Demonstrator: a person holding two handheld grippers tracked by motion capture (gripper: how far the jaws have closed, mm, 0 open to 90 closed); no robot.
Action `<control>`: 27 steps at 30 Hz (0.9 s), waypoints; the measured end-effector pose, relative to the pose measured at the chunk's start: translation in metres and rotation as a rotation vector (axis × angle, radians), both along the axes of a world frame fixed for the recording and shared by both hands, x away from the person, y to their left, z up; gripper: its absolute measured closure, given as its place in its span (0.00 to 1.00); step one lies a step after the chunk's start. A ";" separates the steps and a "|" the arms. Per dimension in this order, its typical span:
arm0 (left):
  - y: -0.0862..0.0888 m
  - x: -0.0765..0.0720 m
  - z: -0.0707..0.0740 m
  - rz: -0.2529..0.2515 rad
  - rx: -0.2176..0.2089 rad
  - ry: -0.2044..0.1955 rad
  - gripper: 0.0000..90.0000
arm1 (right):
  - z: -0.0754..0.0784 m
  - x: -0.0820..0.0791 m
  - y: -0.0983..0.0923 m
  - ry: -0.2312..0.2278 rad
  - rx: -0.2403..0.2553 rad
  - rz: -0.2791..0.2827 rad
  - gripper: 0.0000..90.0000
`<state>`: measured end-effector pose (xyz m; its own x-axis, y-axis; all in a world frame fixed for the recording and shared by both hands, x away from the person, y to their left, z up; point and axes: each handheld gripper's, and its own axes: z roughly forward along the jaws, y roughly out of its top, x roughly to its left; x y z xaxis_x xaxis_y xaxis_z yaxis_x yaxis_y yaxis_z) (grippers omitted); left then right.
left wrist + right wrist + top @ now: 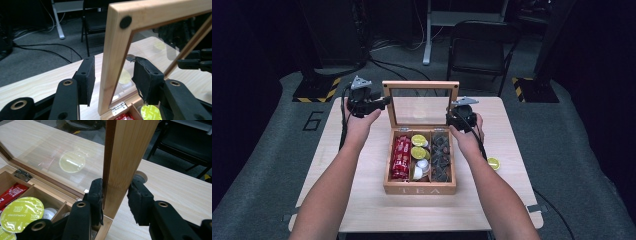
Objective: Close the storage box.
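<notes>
Near the worktop's (362, 200) far edge, right gripper (115, 200) fingers pinch the upright glass lid's (420, 85) frame, while left gripper (113, 80) fingers straddle it, spread.

Left gripper (384, 102) and right gripper (451, 117): black bodies, grey three-cornered top plates, brass-ringed jaw screws, black trailing cables; forearms bare.

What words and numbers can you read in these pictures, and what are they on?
"TEA" on the front wall of the wooden box.
"6" on the grey floor mat left of the table.
"CAPPUCCINO" on the yellow-green capsule lid in the box's middle compartment.
White print on the red packets is too small to read.
</notes>
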<state>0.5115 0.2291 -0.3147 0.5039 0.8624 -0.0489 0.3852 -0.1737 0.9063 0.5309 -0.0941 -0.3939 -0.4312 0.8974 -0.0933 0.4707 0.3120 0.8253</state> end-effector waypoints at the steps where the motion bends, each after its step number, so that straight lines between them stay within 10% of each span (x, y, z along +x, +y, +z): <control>1: -0.001 0.000 0.001 0.003 0.006 -0.005 0.58 | 0.000 -0.001 0.001 -0.002 0.008 -0.006 0.72; 10: -0.015 0.000 0.005 0.022 0.061 -0.019 0.66 | -0.002 -0.005 0.000 -0.007 0.020 -0.011 0.72; 27: -0.007 -0.011 0.002 -0.009 0.037 -0.026 0.71 | 0.002 -0.013 -0.005 -0.003 0.071 0.009 0.66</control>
